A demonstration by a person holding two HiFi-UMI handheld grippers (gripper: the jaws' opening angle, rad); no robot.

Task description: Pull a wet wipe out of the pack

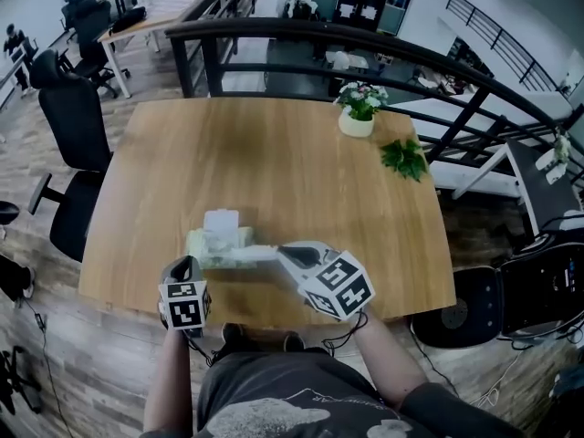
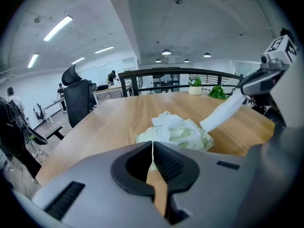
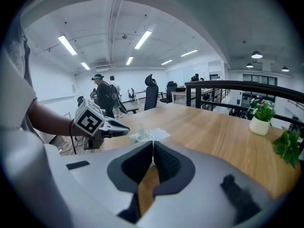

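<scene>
The right hand-held gripper has its jaws pressed together on the free end of the wet wipe, which shows as a thin white sliver between them. The left hand-held gripper is closed too. A pale line between its jaws runs into the near edge of the pack, so it appears to pinch that edge and anchor the pack.

The step in hand looks like the draw itself. The wipe is partly out and stretched taut, with its far end at the pack's opening. To do this well, the right gripper should move steadily away along the wipe's own line, smoothly and without a jerk. Meanwhile the left one should hold the pack down on the table. Otherwise the pack may lift, or the next sheet may trail out behind.

The wipe's long axis runs from the pack toward the person's right, rising to the right gripper, roughly parallel to the table's near edge. The pack lies flat close to that edge, a little left of the person's middle, with its long side on much the same line.
</scene>
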